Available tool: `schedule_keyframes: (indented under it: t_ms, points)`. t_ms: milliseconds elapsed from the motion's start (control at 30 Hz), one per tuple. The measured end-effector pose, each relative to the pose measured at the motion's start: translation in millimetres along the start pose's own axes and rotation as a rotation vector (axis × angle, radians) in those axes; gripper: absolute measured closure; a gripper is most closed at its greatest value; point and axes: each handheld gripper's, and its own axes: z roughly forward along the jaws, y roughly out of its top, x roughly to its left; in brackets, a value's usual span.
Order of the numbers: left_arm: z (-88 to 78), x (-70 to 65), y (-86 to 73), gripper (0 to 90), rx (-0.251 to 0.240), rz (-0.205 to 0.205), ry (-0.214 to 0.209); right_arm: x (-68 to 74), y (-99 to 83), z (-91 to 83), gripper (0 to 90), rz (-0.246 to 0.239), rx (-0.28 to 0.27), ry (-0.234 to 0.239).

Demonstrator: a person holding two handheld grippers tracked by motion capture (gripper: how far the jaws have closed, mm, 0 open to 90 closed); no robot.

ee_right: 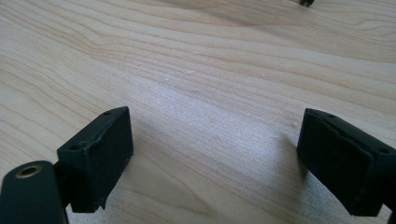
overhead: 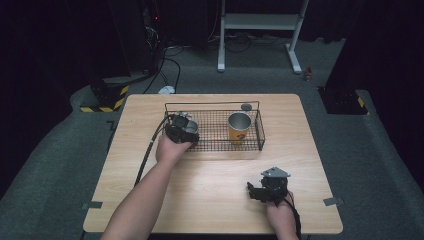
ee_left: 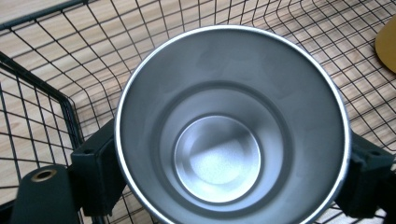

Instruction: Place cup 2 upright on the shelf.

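- Left gripper is at the left end of the wire basket, w/ a steel cup between its fingers.
- Fingers sit right at the cup wall on both sides; can't tell if they're pressing or just off it.
- Cup looks set down inside the basket, well apart from the yellow cup.
- IMO: spread the fingers fully before lifting, pull straight up so I don't tip it or snag wire.
- Right gripper parked on the desk, fingers wide apart, nothing in them.
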Motion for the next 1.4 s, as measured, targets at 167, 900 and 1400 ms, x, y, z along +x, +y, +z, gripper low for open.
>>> schedule_keyframes:
  t_ms: [167, 900, 1400]
  points:
    - [-0.8, 1.2, 0.4, 17.2, 0.014, -0.006, -0.021, -0.1, 0.0, 0.0, 10.6, -0.001, 0.000, 0.000]
    - [1.0, 4.8, 6.7, 10.4, -0.029, -0.018, 0.012, 0.0, 0.0, 0.0, 10.6, 0.000, 0.000, 0.000]
    - [-15.0, 9.3, 9.5, 0.5, -0.074, -0.032, -0.037, 0.0, 0.0, 0.0, 10.6, -0.001, 0.000, 0.000]
